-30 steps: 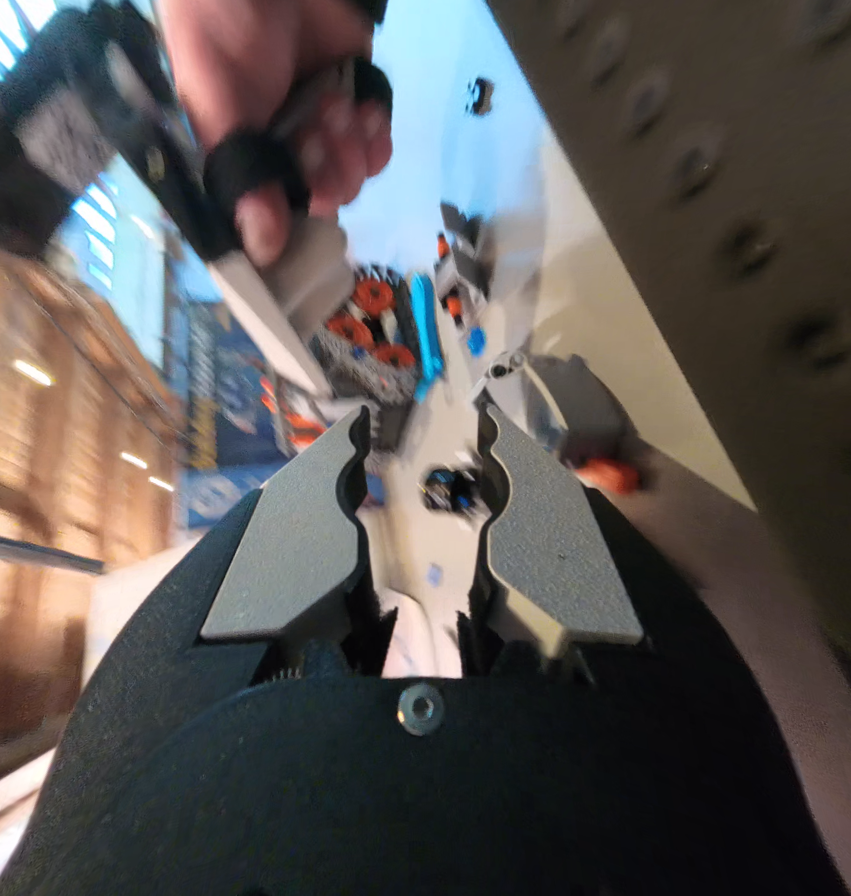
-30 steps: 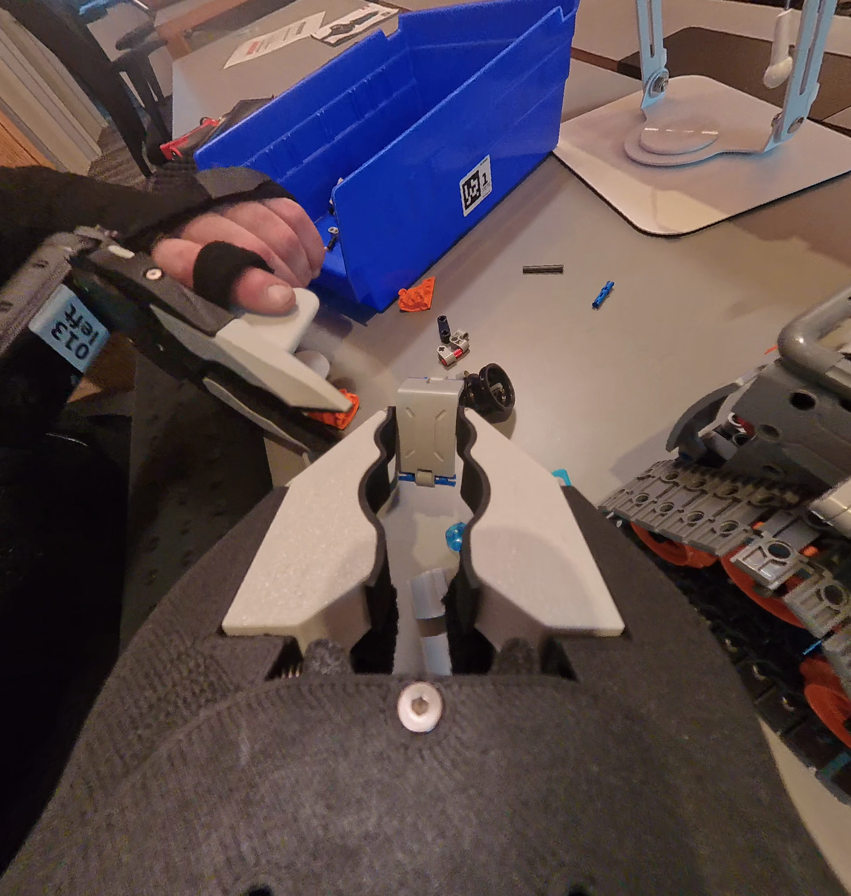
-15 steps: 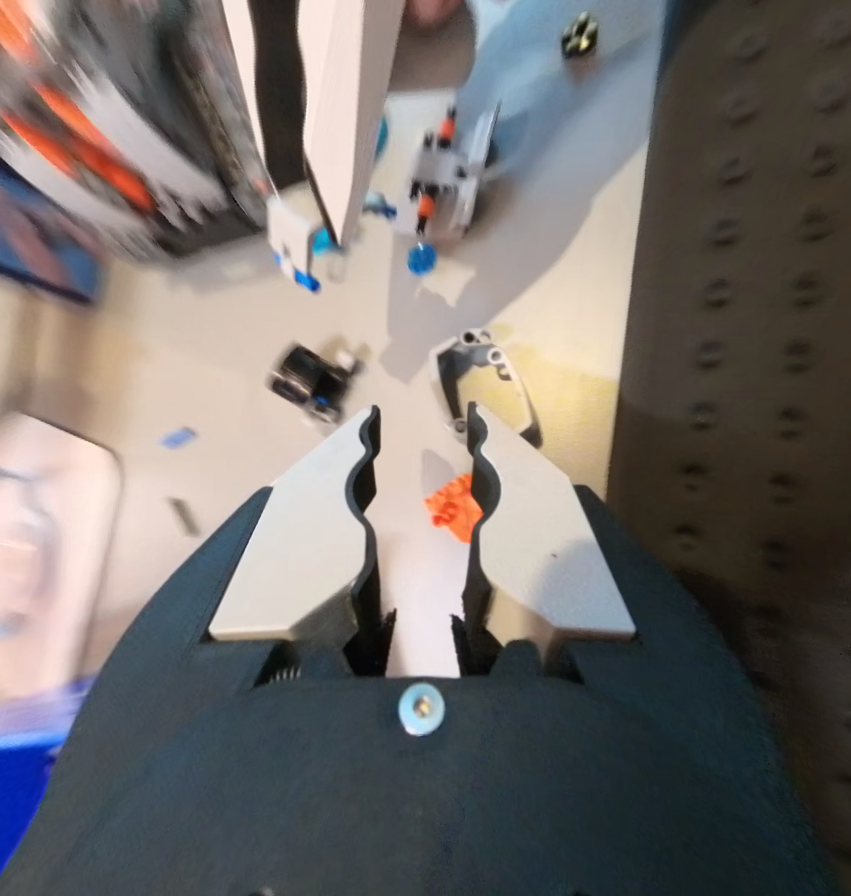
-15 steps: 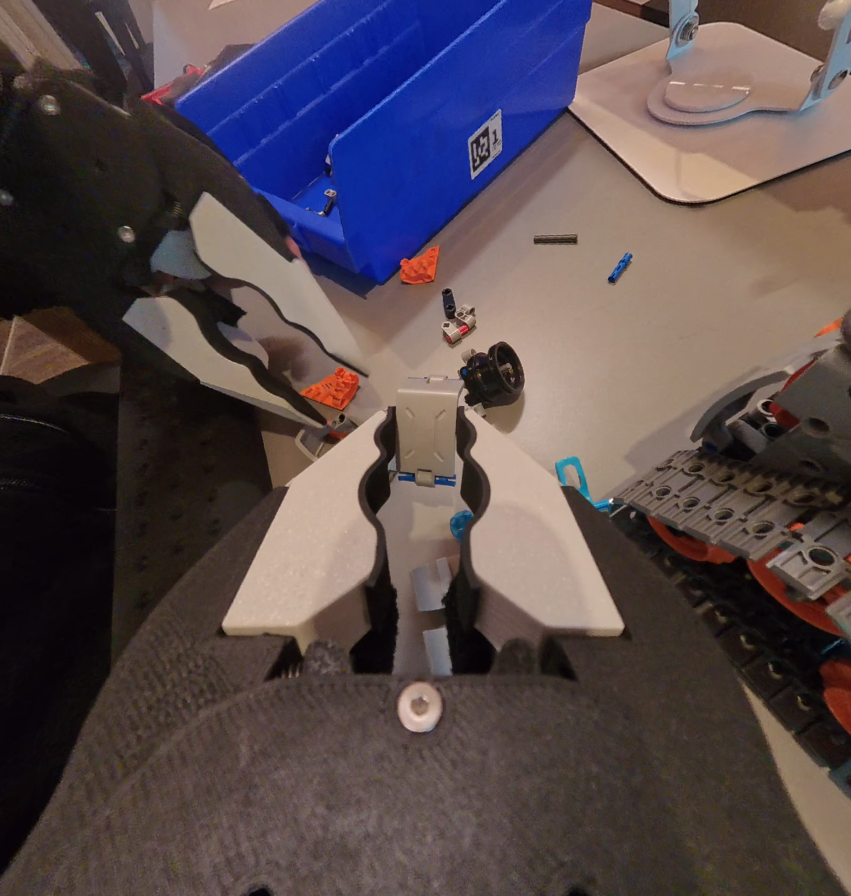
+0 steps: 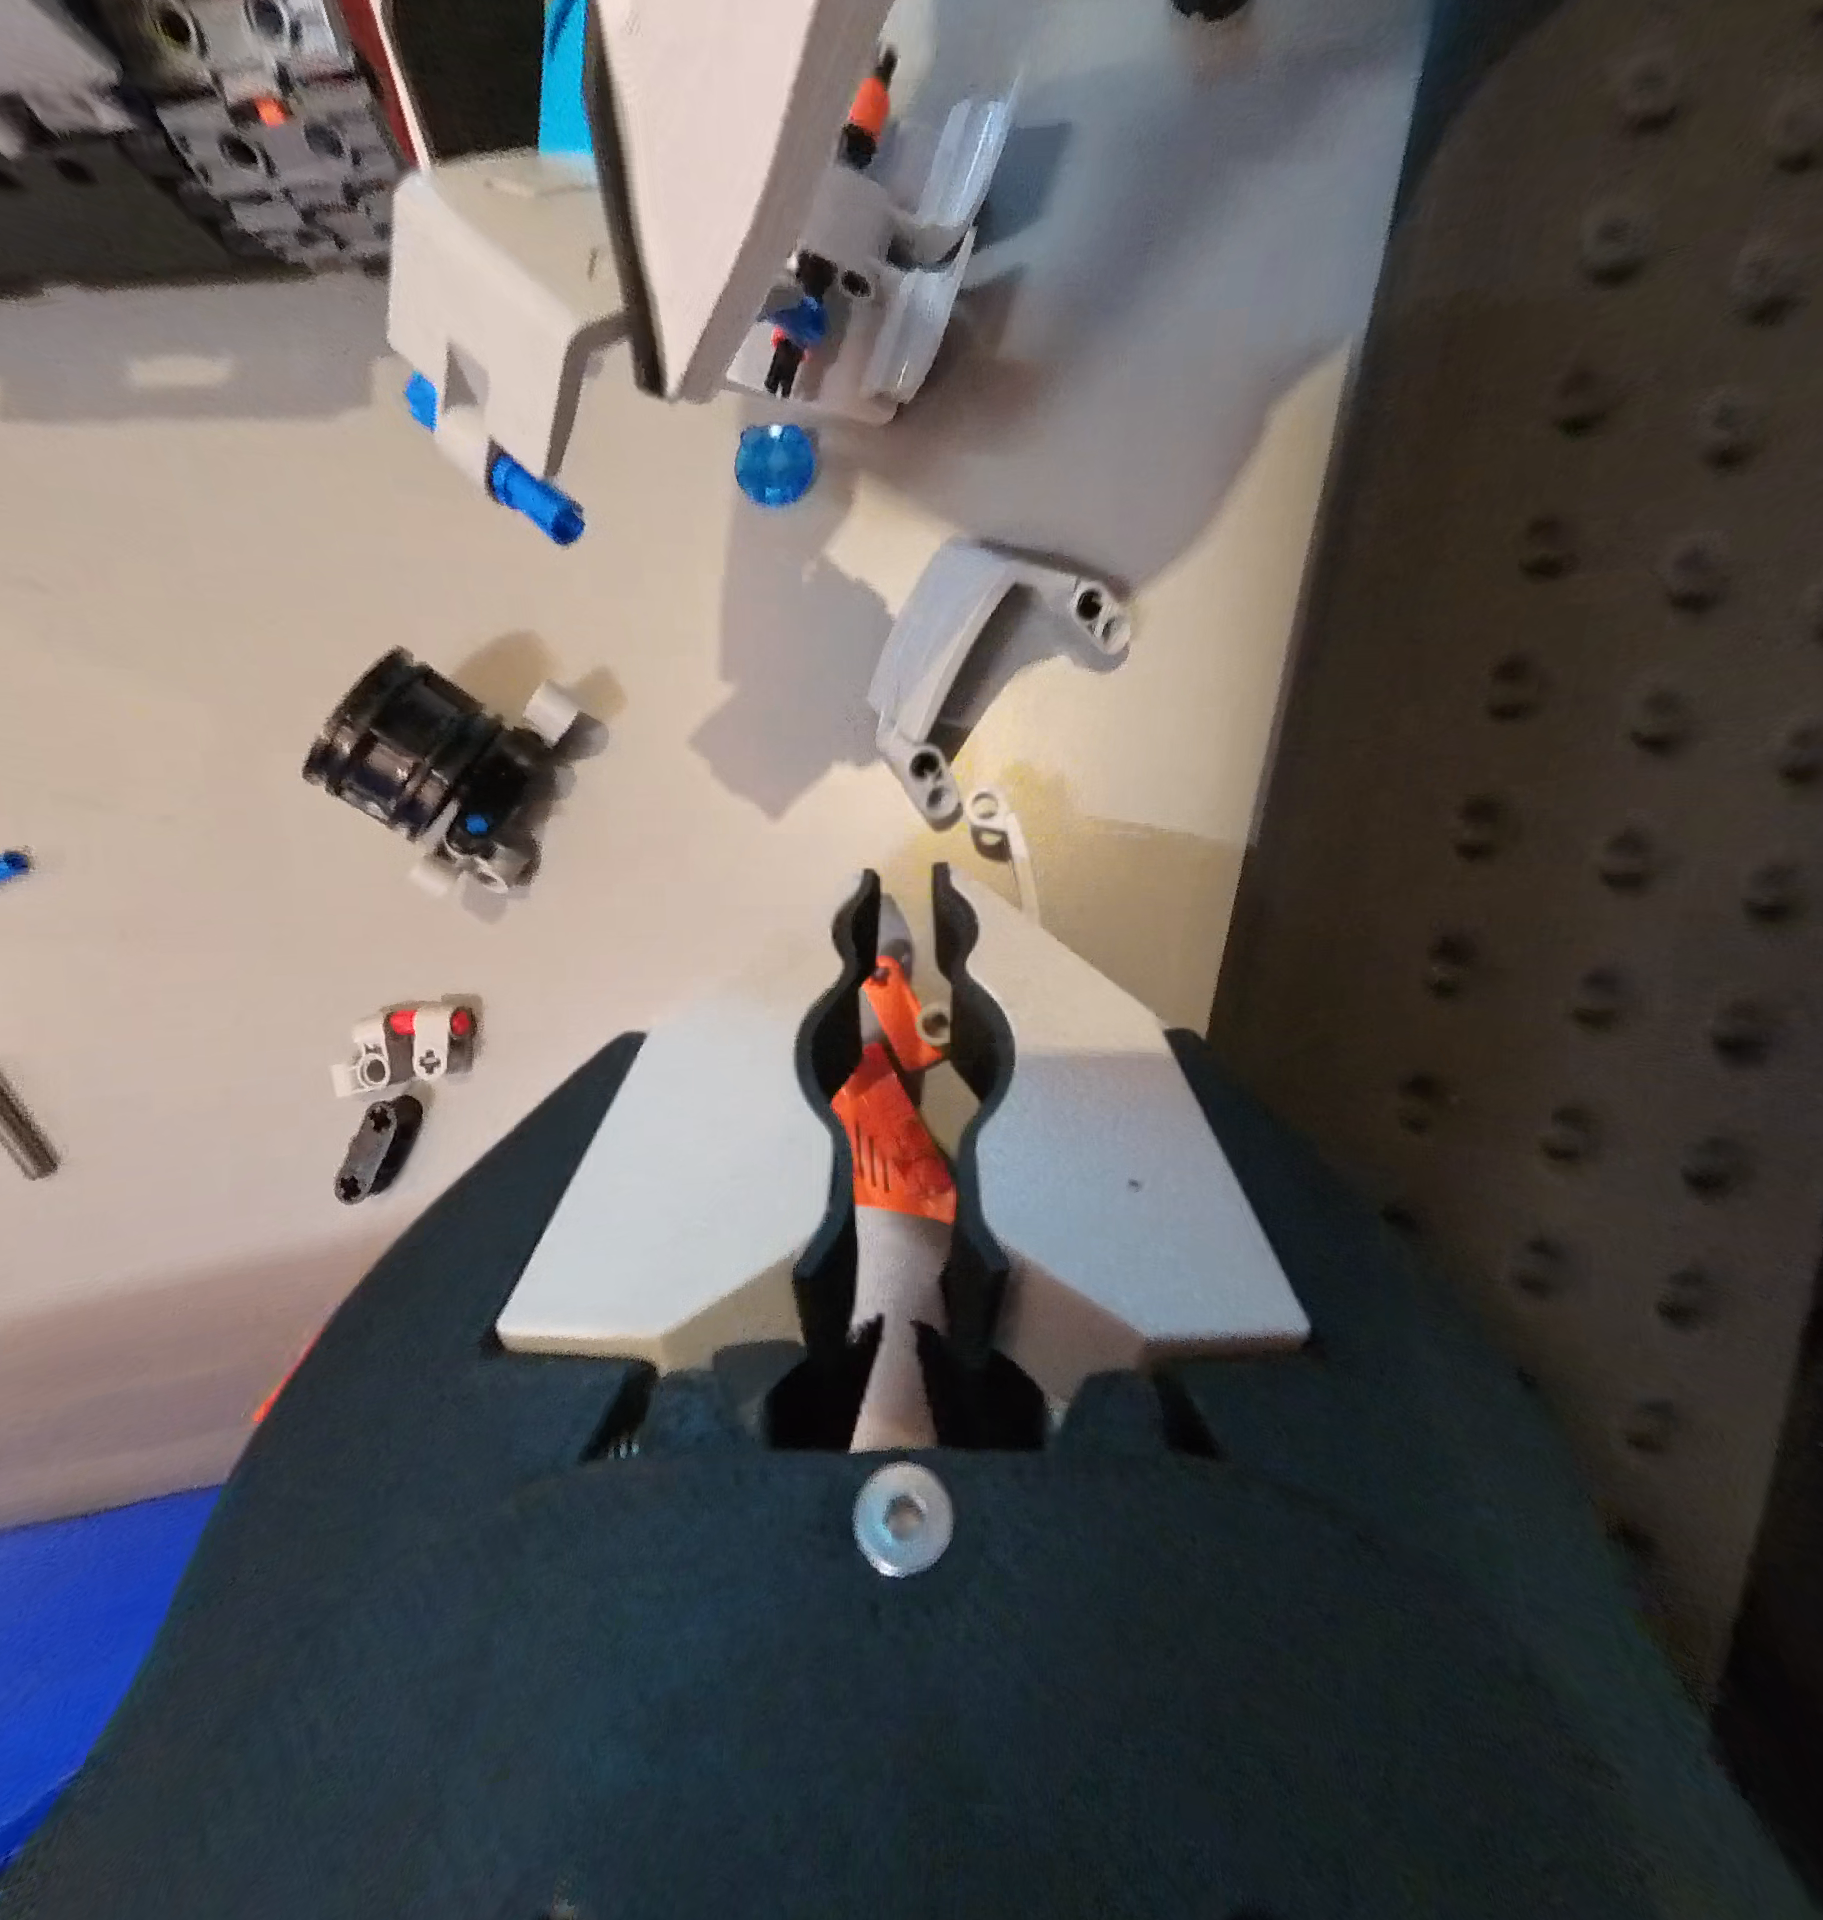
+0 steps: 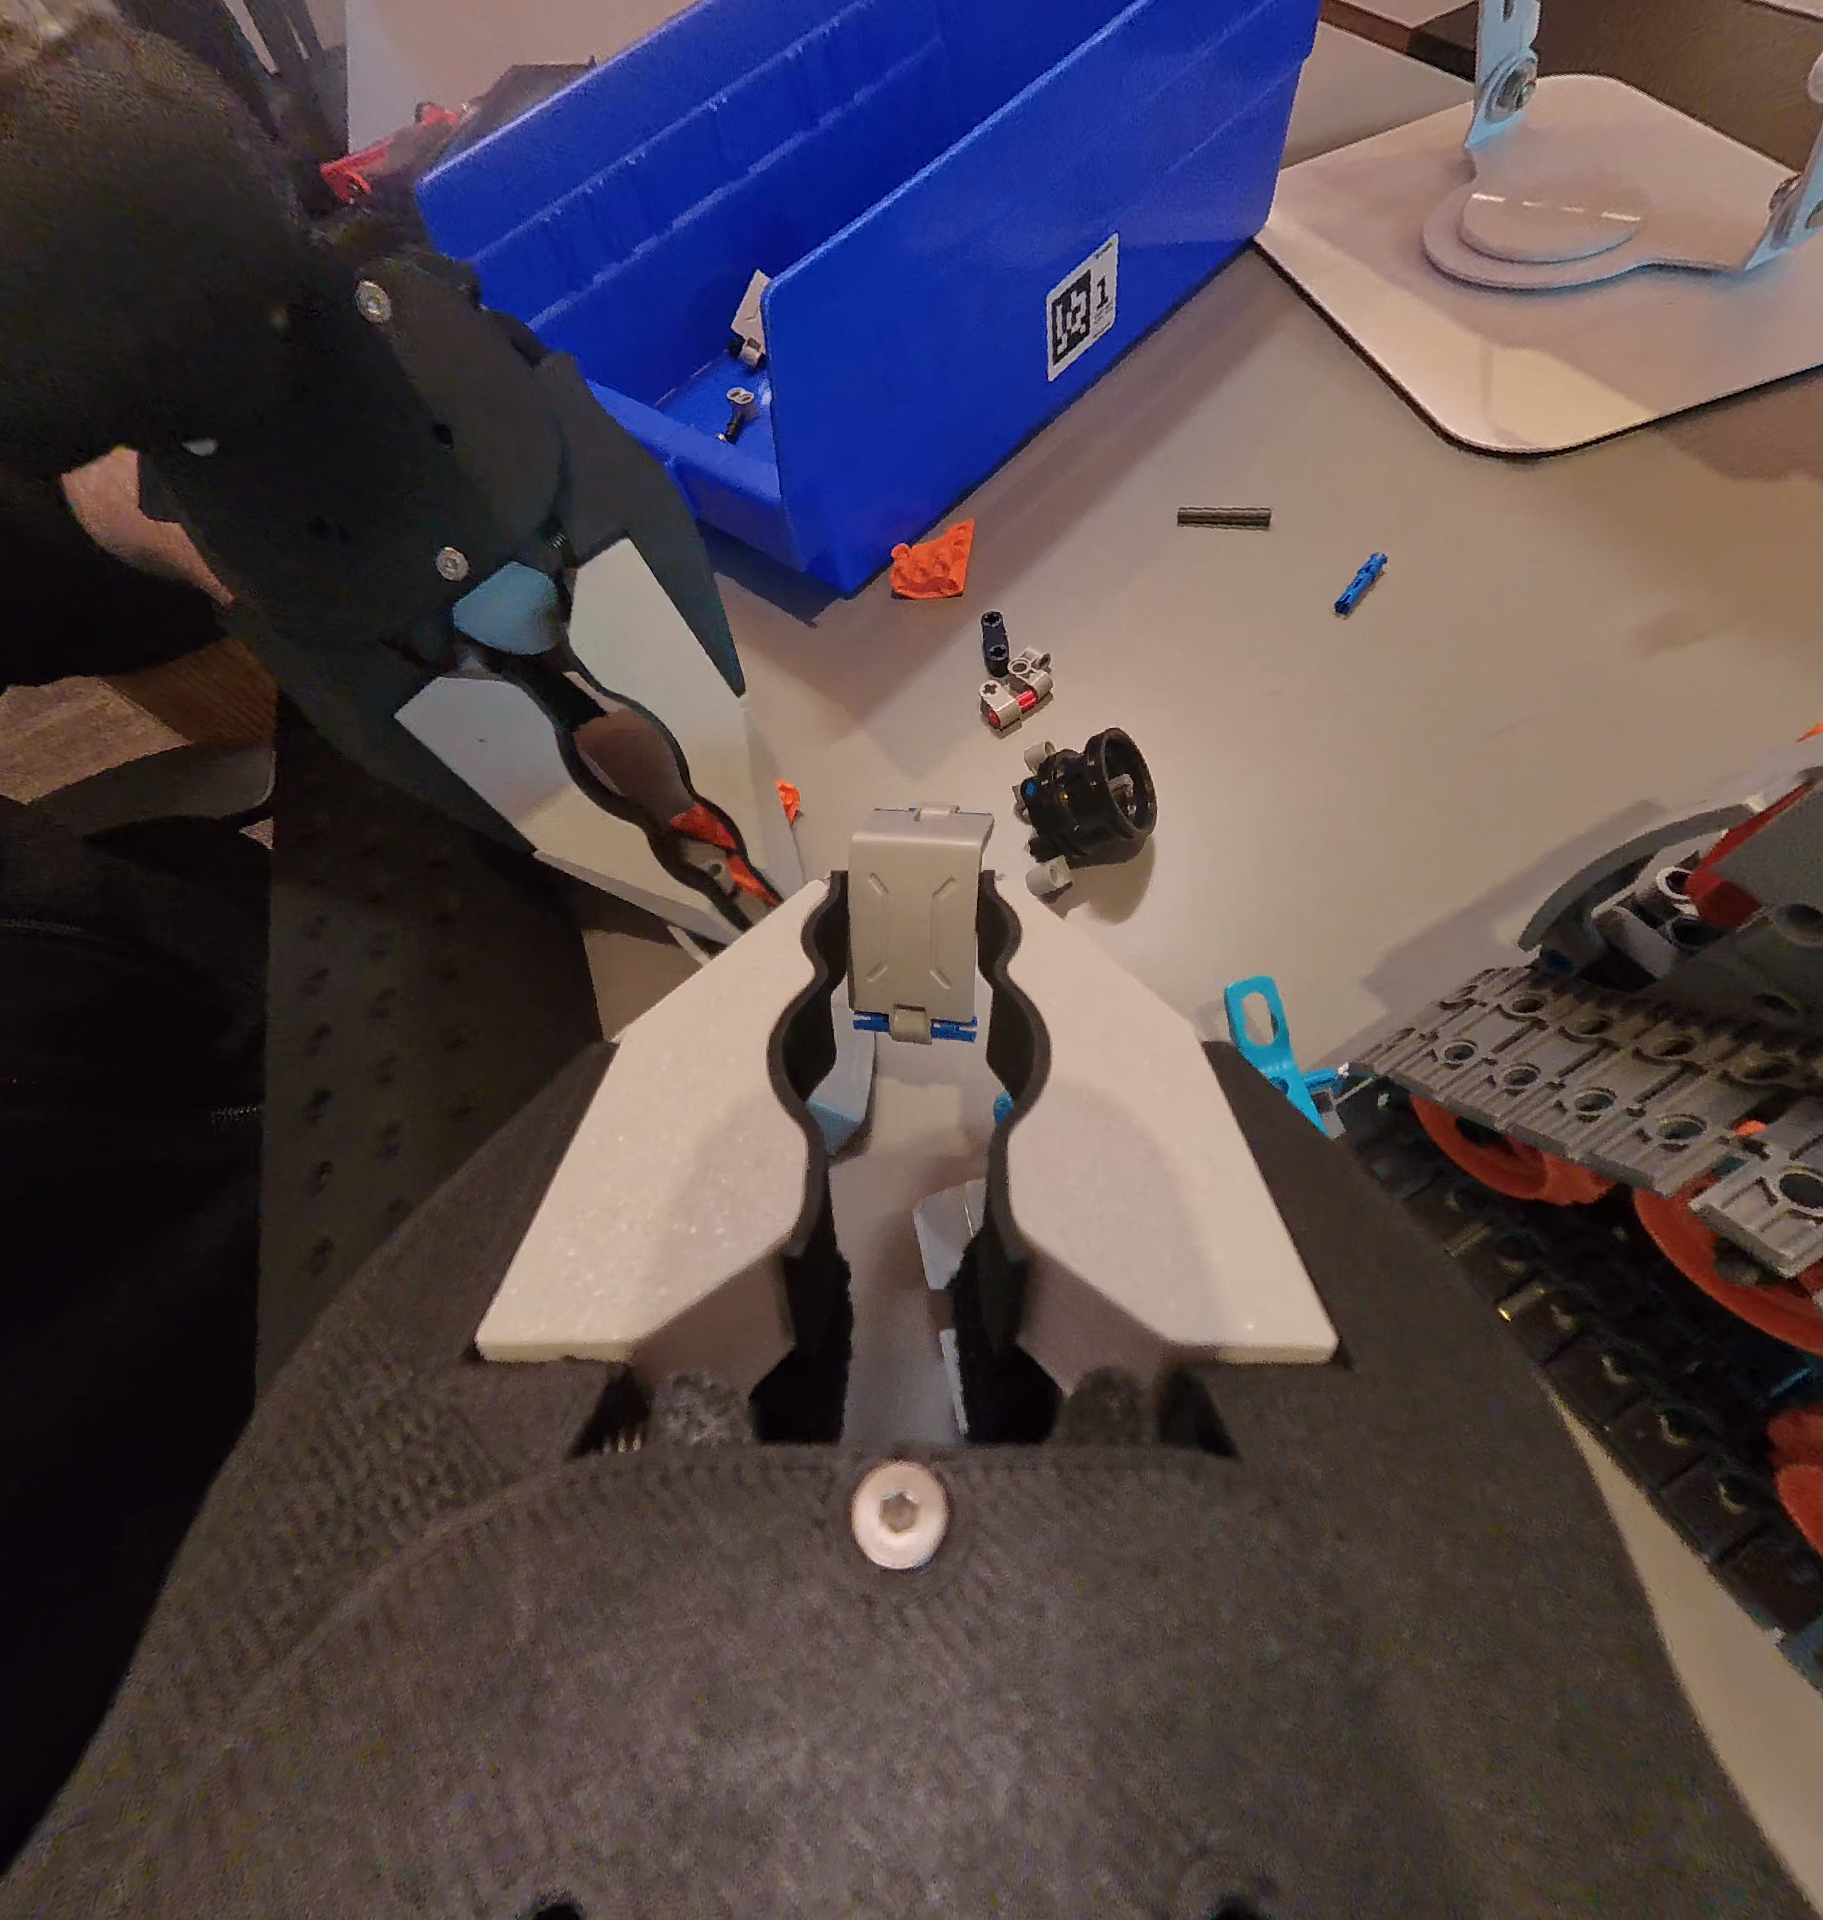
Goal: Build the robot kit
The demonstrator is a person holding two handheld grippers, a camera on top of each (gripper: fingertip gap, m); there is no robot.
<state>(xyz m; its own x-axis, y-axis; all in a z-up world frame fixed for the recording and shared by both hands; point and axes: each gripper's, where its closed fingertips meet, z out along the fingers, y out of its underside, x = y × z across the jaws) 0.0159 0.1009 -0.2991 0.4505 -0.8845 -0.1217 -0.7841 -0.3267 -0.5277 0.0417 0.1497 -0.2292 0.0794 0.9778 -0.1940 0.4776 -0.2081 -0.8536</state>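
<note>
Two grippers, both loaded: our right gripper (image 6: 909,894) clamps a grey panel piece (image 6: 915,925); at 10 o'clock, our left gripper (image 5: 899,883) is closed on an orange piece (image 5: 891,1132). Farther, at 1 o'clock, a black wheel (image 6: 1092,798); at 12, a blue bin (image 6: 886,260).

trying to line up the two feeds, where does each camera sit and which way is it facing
Left wrist view: on the left gripper, looking down along its fingers at the table; own fingers pinch an orange piece.
Right wrist view: on the right gripper, facing across the table toward the blue bin; own fingers clamp a grey panel, with the left gripper at left.
Both show the black wheel, the orange piece and the grey panel.
</note>
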